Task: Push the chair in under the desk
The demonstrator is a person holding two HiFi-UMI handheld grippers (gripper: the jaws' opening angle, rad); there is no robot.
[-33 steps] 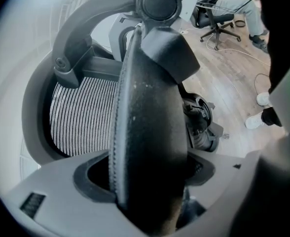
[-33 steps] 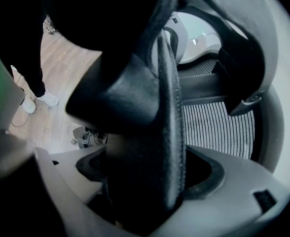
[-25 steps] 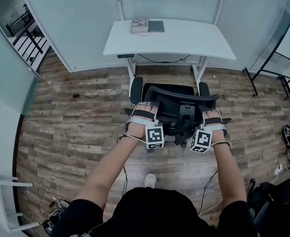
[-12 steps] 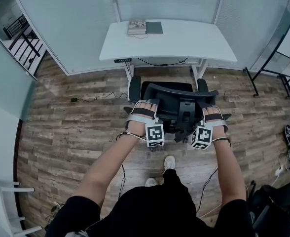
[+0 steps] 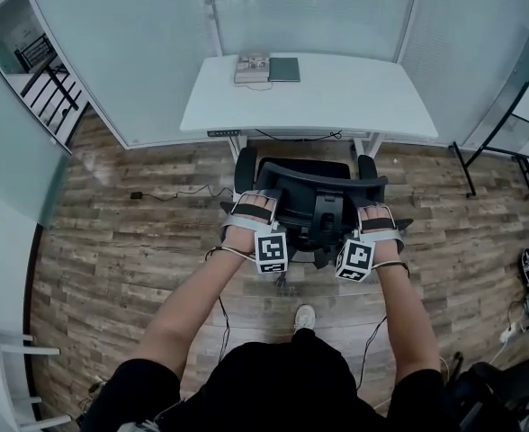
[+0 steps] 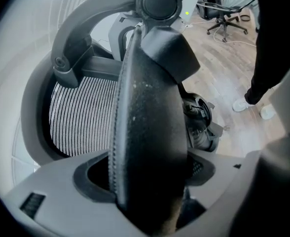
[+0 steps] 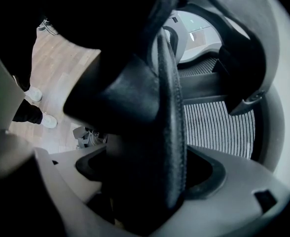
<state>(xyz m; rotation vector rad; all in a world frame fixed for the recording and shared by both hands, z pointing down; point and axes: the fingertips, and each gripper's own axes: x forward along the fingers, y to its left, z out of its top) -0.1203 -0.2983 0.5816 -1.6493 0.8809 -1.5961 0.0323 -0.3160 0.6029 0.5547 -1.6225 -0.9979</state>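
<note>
**A:** Two grips, both on the black mesh-backed office chair [image 5: 311,194]. The left gripper [image 5: 254,203] has its jaws clamped over the backrest's padded rim [image 6: 150,132]. The right gripper [image 5: 374,214] is clamped the same way on the rim's other side.

**B:** Where's the chair relative to the white worktop [image 5: 336,97]?

**A:** Centred on the worktop's near side, lined up between its two legs [image 5: 242,144]. The seat front is about at the near edge and the backrest is well out from it.

**B:** Which step?

**A:** Mid-push, I'd say. The grip is set and the chair isn't tucked in yet.

**B:** Next move?

**A:** My call is to hold both clamps and drive straight toward the worktop. Push evenly on both sides so the castors don't veer into a leg. The armrests [image 5: 246,166] sit near the worktop's edge, and I can't tell whether they'd clear underneath. Stop when the backrest comes near the edge.

**B:** Anything on the worktop?

**A:** A grey notebook [image 5: 284,69] at its far edge, well apart from the chair.
</note>
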